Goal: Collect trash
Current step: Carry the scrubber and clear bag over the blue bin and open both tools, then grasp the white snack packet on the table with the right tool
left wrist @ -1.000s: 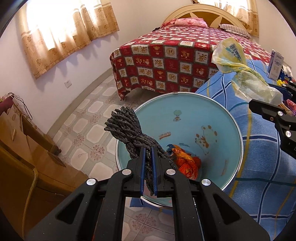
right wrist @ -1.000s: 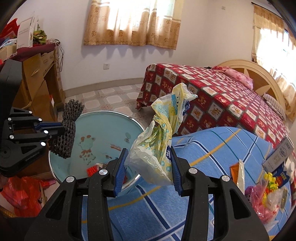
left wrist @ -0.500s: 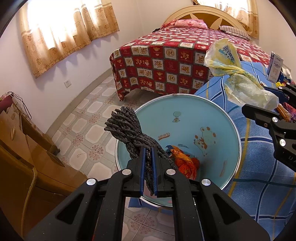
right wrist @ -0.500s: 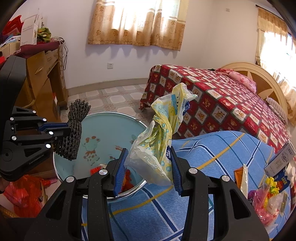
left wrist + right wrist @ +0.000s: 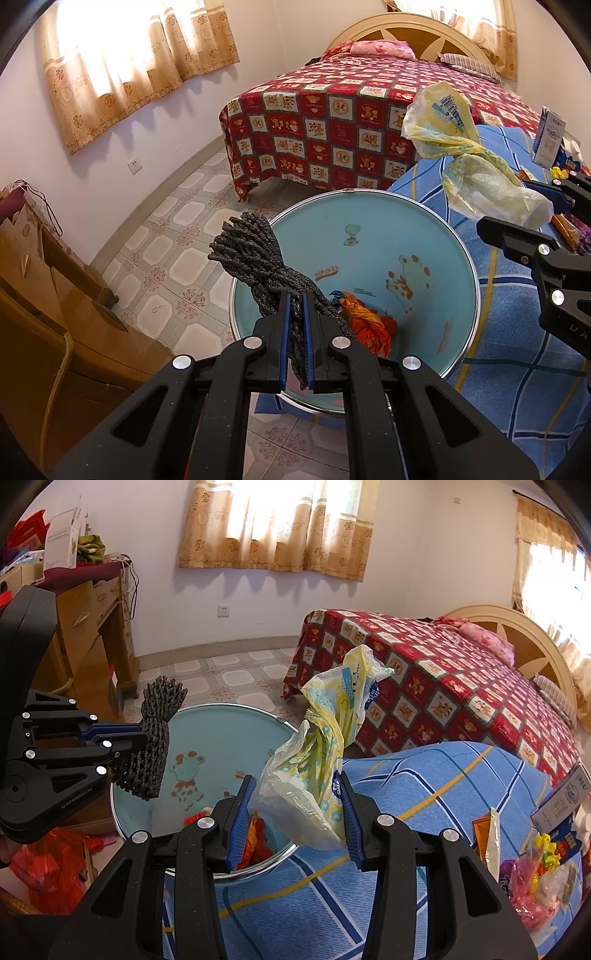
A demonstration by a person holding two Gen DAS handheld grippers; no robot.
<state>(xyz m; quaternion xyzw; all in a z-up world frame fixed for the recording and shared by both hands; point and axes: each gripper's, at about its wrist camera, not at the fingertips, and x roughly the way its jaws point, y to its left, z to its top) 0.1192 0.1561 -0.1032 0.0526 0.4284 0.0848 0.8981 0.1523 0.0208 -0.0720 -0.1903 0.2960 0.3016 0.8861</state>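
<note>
My left gripper (image 5: 294,321) is shut on a dark grey foam net bundle (image 5: 258,258) and holds it over the near rim of a light blue trash bin (image 5: 369,236). The bundle also shows in the right wrist view (image 5: 155,746). An orange wrapper (image 5: 365,325) lies in the bin. My right gripper (image 5: 295,812) is shut on a yellow crumpled plastic bag (image 5: 317,760) and holds it above the bin's right edge, beside the blue cloth. The bag also shows in the left wrist view (image 5: 476,170).
A blue checked cloth (image 5: 424,794) covers the surface right of the bin, with wrappers (image 5: 535,864) and a box (image 5: 565,797) on it. A red patterned bed (image 5: 351,110) stands behind. A wooden cabinet (image 5: 55,314) is to the left. A red bag (image 5: 48,867) lies on the floor.
My right gripper has moved with the yellow bag a little left toward the bin. My left gripper holds the foam net almost where it was.
</note>
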